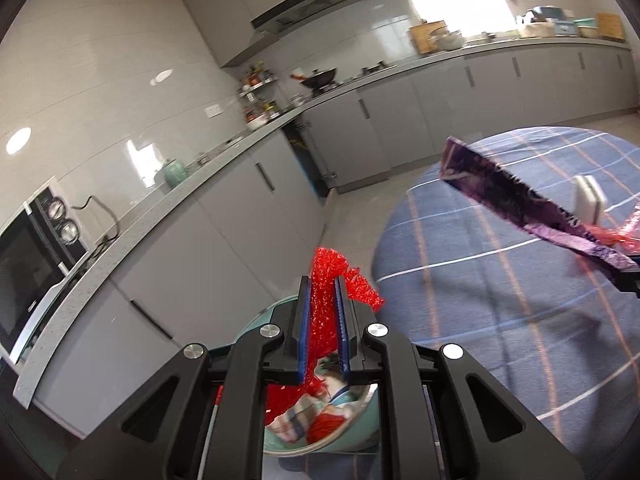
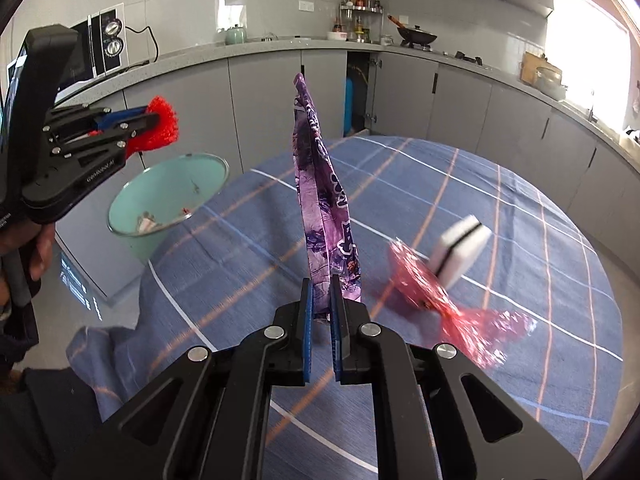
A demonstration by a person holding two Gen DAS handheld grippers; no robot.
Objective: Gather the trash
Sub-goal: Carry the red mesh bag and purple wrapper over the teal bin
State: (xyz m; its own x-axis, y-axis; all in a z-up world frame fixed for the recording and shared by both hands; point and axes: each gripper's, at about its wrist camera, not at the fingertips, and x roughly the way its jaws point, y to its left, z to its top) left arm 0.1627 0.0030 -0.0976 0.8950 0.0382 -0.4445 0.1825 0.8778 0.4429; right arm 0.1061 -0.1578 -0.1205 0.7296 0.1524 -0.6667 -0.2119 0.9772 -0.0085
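Left gripper (image 1: 323, 320): clamped on a crumpled red plastic mesh scrap (image 1: 326, 280), which sticks out past its blue-padded fingers (image 1: 305, 328); seen from the right wrist view at far left, held above the bin.
Right gripper (image 2: 321, 320): pinched on the near end of a long purple printed foil wrapper (image 2: 324, 200), which rises away from the fingers over the table.
Bin: a round mint-green waste bin (image 2: 168, 196) stands off the table's left edge; a few small scraps lie at its bottom.
Table: round, covered by a blue checked cloth with orange and white lines (image 2: 500, 208).
Left on the table: a translucent pink-red crinkled wrapper (image 2: 444, 308) lies to the right of the right gripper, beside a white block with a black stripe (image 2: 460, 248); both are blurred.
Background: grey kitchen cabinets (image 2: 264, 92), with a black-and-white microwave (image 2: 100, 46) on the counter at far left.
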